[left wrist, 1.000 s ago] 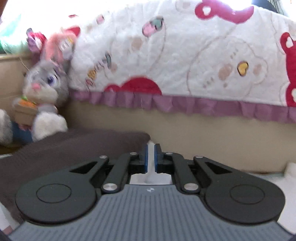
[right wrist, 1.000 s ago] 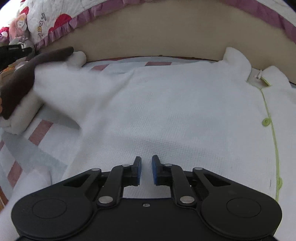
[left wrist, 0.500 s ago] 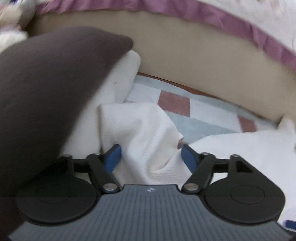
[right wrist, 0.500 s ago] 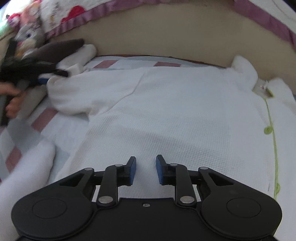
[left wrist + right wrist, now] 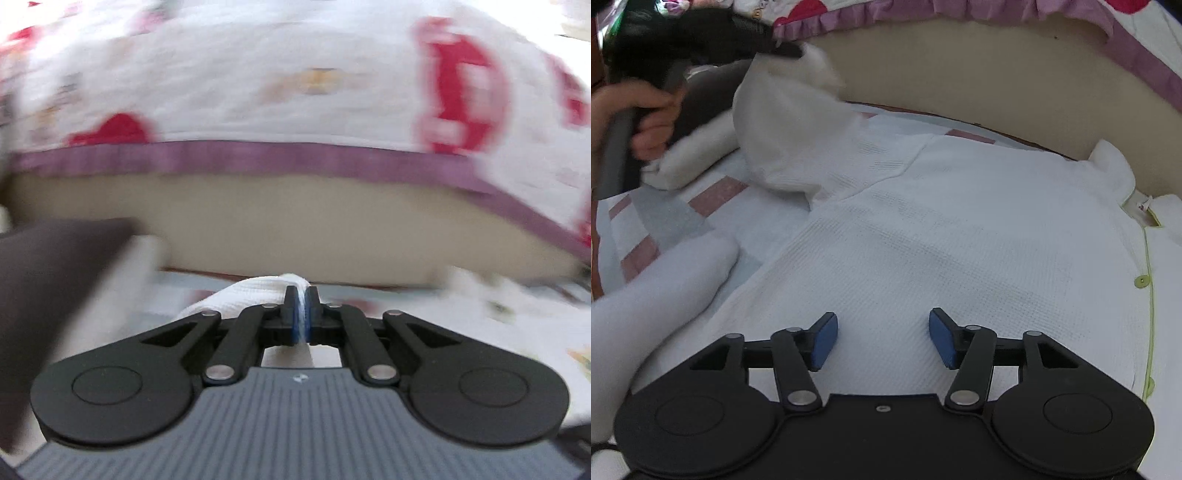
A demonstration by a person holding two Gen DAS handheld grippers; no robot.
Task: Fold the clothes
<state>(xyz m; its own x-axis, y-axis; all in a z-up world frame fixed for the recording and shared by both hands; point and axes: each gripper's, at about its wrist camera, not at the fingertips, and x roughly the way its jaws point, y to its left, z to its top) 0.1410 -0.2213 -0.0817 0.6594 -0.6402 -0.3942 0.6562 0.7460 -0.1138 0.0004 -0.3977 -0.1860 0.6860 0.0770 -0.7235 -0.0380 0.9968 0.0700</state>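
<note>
A white waffle-knit shirt with green buttons lies spread on the bed. Its left sleeve is lifted off the sheet. My left gripper is shut on the sleeve's end, white cloth pinched between its blue pads; in the right wrist view this left gripper hangs at the upper left, held by a hand. My right gripper hovers over the shirt's lower body; its jaws are opening, with flat cloth below them and nothing gripped.
A dark brown pillow over a white one lies at the left. A beige headboard with a quilted bear-print cover stands behind. A white-socked foot rests at the lower left on the checked sheet.
My left gripper opened around the sleeve end, then shut on it and lifted it toward the right. My right gripper's jaws spread apart over the shirt body.
</note>
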